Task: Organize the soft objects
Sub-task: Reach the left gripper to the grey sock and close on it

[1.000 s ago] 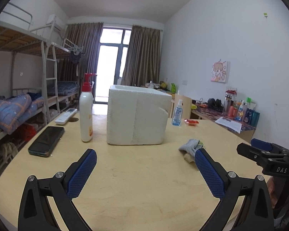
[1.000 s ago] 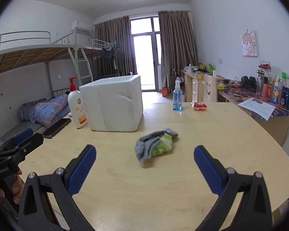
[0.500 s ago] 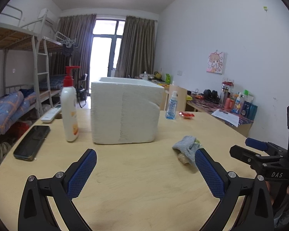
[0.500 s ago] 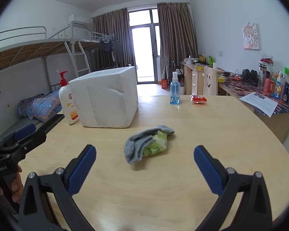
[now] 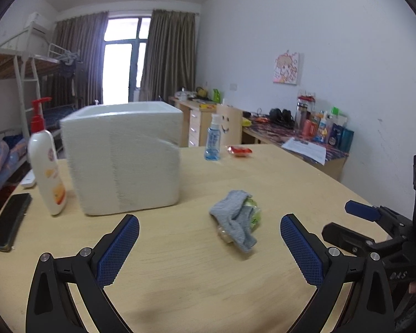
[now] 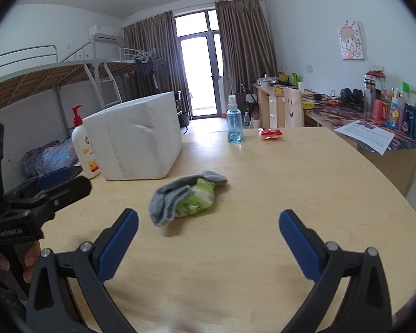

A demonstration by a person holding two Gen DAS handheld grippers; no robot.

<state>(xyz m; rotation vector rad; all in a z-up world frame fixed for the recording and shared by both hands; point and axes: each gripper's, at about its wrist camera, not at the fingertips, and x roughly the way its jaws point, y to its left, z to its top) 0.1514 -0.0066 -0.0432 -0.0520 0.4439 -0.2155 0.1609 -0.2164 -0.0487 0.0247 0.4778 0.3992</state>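
On table [image 5: 180, 277]: one sock [image 5: 237, 219], one foam box [image 5: 122, 158], two bottles.

Dormitory room; metal bunk bed [image 6: 55, 75] with ladder [image 5: 27, 88], cluttered desks [image 6: 346, 111] along wall, curtained balcony door [image 6: 199, 69]

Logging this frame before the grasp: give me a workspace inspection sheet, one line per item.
Surface: round wooden table, bare around the centre.
Job's things: grey sock draped over a green-printed packet, lying near the white foam box, apart from it.
Clutter: lotion pump bottle, black phone, blue spray bottle, red wrapper.
Grippers: left gripper open, empty; right gripper open, empty; both short of the sock.
Cables: nothing seen on the table.
Surroundings: bunk bed, cluttered desk, curtained balcony door.
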